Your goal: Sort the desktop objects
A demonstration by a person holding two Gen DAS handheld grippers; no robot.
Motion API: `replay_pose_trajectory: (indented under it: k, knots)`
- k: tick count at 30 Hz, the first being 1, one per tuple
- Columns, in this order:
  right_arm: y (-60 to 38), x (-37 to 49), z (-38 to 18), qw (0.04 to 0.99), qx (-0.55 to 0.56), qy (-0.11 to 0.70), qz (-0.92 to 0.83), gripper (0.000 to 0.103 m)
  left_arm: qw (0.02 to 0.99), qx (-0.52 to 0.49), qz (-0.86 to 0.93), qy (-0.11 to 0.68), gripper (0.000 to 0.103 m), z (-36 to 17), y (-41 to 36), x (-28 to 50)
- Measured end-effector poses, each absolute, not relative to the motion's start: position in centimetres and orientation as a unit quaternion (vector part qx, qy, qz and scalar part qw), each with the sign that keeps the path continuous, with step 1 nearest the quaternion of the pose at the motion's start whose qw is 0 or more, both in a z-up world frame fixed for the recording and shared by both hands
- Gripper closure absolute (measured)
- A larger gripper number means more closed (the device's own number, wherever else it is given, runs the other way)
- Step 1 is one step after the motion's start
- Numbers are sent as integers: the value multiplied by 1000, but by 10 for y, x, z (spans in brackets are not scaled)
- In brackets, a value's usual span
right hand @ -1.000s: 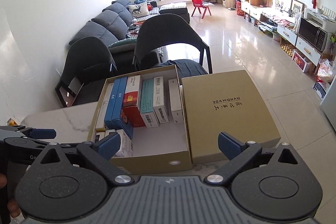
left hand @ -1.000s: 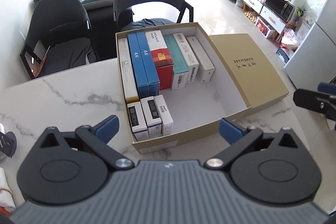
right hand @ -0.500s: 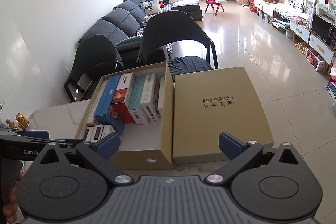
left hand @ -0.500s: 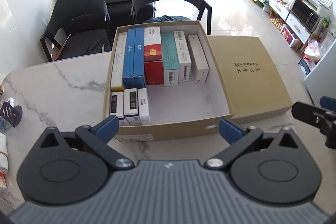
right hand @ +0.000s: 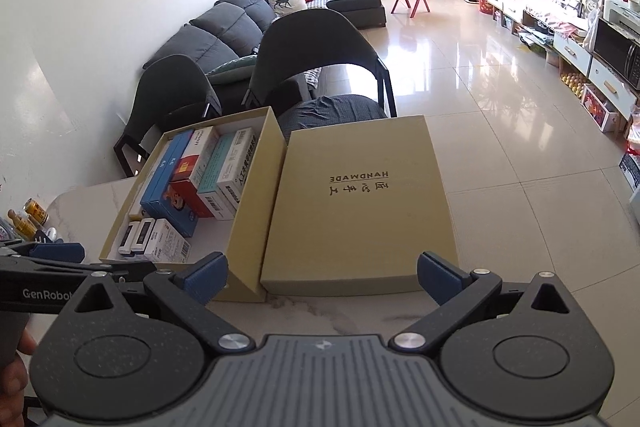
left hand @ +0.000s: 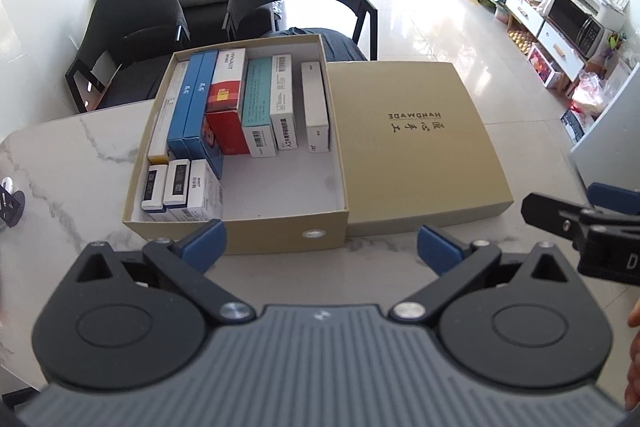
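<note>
Presently: left claw [left hand: 322, 245], right claw [right hand: 322, 277] wide apart, empty; open box [left hand: 236, 231] of cartons, lid [left hand: 412, 143] alongside on table [left hand: 80, 147].

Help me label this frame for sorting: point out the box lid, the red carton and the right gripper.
box lid [left hand: 416, 147], left wrist view, its flat top.
red carton [left hand: 226, 131], left wrist view, its red end.
right gripper [right hand: 322, 277], right wrist view, between its open fingertips.
</note>
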State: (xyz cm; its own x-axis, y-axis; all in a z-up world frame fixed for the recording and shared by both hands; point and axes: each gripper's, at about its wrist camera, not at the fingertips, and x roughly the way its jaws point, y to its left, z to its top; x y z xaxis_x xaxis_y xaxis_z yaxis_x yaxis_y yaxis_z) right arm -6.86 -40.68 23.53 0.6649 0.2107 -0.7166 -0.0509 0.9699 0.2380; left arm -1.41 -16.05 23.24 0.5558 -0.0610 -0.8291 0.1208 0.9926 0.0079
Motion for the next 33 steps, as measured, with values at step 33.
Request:
replay_pose_trajectory:
  k: [33]
  knots:
    - [-496, 11, 187, 891, 93, 443, 28, 1, 855, -7, -125, 503, 0, 179, -257, 35]
